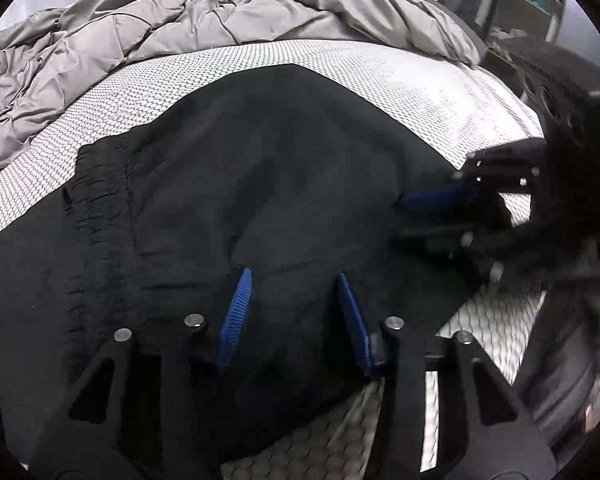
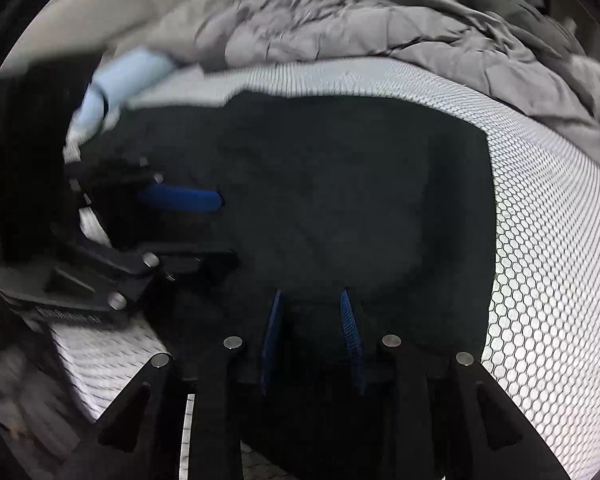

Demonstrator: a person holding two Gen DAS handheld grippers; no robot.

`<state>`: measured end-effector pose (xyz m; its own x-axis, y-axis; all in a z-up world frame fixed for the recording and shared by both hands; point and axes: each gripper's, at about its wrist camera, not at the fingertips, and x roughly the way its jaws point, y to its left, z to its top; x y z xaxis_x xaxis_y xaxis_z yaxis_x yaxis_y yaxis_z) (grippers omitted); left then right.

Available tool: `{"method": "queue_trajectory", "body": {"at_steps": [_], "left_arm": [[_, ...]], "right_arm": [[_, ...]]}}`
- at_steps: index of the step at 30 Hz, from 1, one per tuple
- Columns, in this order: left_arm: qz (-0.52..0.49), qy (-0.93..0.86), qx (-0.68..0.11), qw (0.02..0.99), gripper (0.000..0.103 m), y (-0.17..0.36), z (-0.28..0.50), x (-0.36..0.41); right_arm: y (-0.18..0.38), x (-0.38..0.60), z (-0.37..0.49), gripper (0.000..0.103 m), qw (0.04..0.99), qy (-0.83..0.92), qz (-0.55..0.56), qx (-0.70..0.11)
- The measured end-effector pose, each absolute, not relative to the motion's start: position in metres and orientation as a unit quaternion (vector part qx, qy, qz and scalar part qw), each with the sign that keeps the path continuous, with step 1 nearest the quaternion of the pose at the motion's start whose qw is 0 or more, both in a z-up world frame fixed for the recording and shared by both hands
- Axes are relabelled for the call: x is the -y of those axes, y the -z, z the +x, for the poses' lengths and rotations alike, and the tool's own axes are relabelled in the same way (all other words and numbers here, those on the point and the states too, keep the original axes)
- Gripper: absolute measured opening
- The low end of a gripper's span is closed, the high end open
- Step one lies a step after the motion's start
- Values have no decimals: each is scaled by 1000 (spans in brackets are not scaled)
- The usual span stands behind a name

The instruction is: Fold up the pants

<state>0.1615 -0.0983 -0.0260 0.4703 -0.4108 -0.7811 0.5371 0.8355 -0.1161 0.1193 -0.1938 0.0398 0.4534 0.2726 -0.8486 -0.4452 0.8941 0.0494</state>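
Note:
Black pants [image 1: 280, 180] lie spread on a mattress with a white honeycomb-pattern cover [image 1: 380, 68]; their gathered waistband [image 1: 96, 200] is at the left. My left gripper [image 1: 292, 276] reaches over the near edge of the pants. Its blue pads stand apart with cloth between them, and I see no pinch. My right gripper [image 2: 311, 296] sits further right along that edge, its narrow jaws shut on a bunch of the pants [image 2: 340, 200]. Each wrist view shows the other gripper: the right gripper [image 1: 398, 220] and the left gripper [image 2: 228, 229].
A crumpled grey duvet [image 1: 180, 20] is heaped along the far side of the mattress [image 2: 540, 240], with a dark pillow behind it. A blurred light blue shape [image 2: 120, 76] shows at the upper left in the right wrist view. Shelving stands beyond the bed at the upper right.

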Motion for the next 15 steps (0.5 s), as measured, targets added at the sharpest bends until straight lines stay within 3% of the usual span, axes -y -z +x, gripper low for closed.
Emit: {"method": "queue_trajectory", "body": {"at_steps": [4,6,15], "left_arm": [[95,264,-424,861,42,27,143,83],[101,252,-425,863,46,25,135,77],[28,234,-385,893,53,-9,161,79]], "right_arm": [[-46,229,97,33,856,-179,-103,-474],[-44,253,90,51,854,-157,-96,-487],[-79,258,100,52,888,-169,-10,-428]]}}
